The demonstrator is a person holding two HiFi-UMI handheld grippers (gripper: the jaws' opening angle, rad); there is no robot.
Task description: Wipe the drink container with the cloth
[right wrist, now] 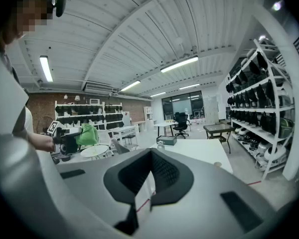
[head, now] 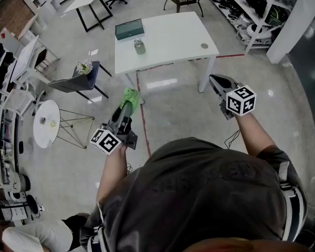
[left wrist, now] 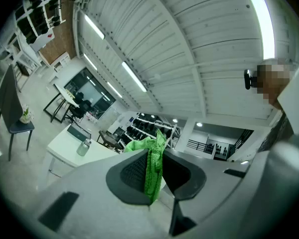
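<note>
A glass jar with a metal lid, the drink container [head: 139,46], stands on the white table [head: 173,41] ahead; it is small in the left gripper view [left wrist: 83,147] and tiny in the right gripper view [right wrist: 161,143]. My left gripper [head: 127,103] is shut on a green cloth [head: 129,96], which is pinched between the jaws [left wrist: 152,171] and bunches out past the tips. It also appears in the right gripper view [right wrist: 87,134]. My right gripper [head: 214,81] is shut with nothing in it [right wrist: 145,183]. Both grippers hang over the floor, short of the table.
A dark green box [head: 129,29] lies on the table behind the jar. A chair [head: 79,80] with a small plant and a round side table [head: 46,122] stand at left. Shelving [head: 252,9] lines the right wall. A red floor line [head: 143,119] runs toward the table.
</note>
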